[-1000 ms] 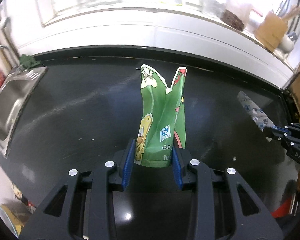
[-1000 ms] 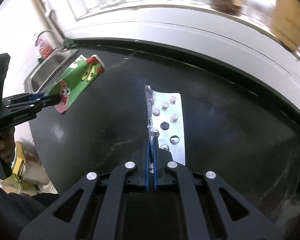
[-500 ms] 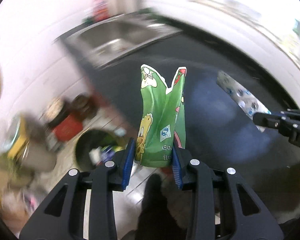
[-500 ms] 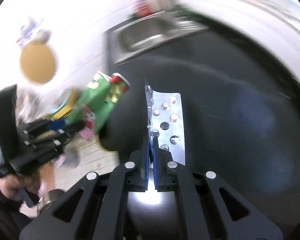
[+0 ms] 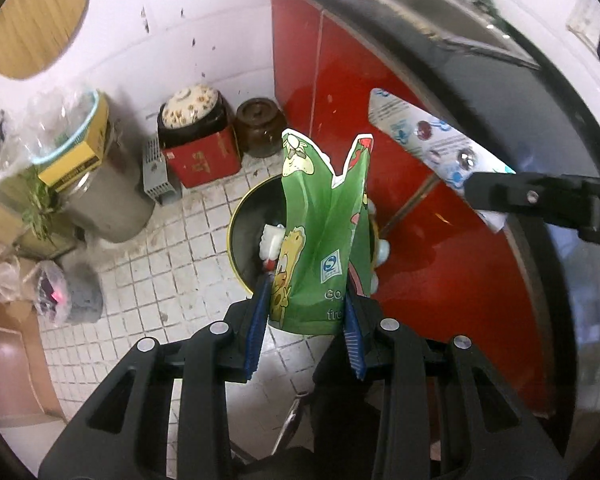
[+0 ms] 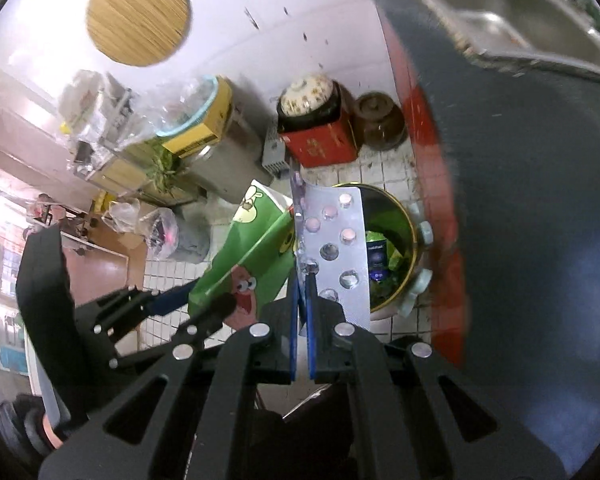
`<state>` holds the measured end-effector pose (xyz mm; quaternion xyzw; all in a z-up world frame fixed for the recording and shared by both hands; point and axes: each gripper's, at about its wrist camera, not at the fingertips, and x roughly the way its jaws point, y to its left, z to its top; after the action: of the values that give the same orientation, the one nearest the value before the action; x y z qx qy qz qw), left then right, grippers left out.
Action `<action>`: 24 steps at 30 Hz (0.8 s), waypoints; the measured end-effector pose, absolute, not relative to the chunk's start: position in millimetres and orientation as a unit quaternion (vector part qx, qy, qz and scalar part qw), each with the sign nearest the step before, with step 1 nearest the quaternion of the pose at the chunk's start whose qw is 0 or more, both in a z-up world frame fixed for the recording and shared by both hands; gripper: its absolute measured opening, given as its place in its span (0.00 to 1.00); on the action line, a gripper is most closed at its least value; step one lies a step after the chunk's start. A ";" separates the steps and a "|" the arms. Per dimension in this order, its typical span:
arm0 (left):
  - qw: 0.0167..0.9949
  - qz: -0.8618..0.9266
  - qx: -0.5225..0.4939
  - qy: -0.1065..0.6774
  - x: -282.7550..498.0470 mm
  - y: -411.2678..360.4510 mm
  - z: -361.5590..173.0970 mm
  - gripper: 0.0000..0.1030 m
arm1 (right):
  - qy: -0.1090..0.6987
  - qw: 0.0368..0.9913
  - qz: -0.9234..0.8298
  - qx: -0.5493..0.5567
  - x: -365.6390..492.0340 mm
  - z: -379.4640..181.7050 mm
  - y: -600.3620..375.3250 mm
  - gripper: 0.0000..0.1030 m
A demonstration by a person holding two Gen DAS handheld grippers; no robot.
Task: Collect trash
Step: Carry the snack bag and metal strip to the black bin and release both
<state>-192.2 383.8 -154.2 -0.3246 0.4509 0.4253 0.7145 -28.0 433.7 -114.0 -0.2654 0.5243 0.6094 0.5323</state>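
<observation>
Two pieces of trash hang above a round bin (image 6: 396,216) on the tiled floor. On the left, the left gripper (image 5: 306,312) pinches a green snack bag (image 5: 324,240) by its base; on the right, the right gripper (image 6: 303,308) presses its fingers together on a foil blister pack (image 6: 336,248). Released off-centre, either light piece might drift past the rim onto the tiles.

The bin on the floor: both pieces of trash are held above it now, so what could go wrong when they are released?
1. The green wrapper is light and tall; it may drift past the bin onto the tiles.
2. The blister pack hangs near the rim and may catch there.
3. The left gripper and right gripper are close together and could knock each other.
</observation>
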 end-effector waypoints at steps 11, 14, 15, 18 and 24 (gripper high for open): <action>0.713 0.409 -0.334 0.461 -193.9 434.8 -213.3 0.55 | 0.546 0.516 0.583 -0.310 -33.8 -165.8 503.5 0.10; 0.713 0.406 -0.342 0.457 -197.4 440.5 -221.3 0.66 | 0.549 0.517 0.581 -0.306 -31.2 -167.6 511.6 0.72; 0.712 0.406 -0.345 0.458 -198.6 441.3 -222.8 0.66 | 0.540 0.522 0.587 -0.300 -30.7 -163.1 510.5 0.72; 0.712 0.404 -0.350 0.456 -202.7 440.3 -222.4 0.68 | 0.543 0.517 0.592 -0.295 -29.4 -154.4 502.4 0.72; 0.735 0.403 -0.329 0.435 -198.6 424.4 -174.1 0.88 | 0.515 0.541 0.613 -0.258 -11.4 -82.6 440.8 0.82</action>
<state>-198.6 424.4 -174.1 -0.3291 0.4349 0.4032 0.7349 -11.4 440.8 -82.6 -0.2576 0.5150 0.6129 0.5411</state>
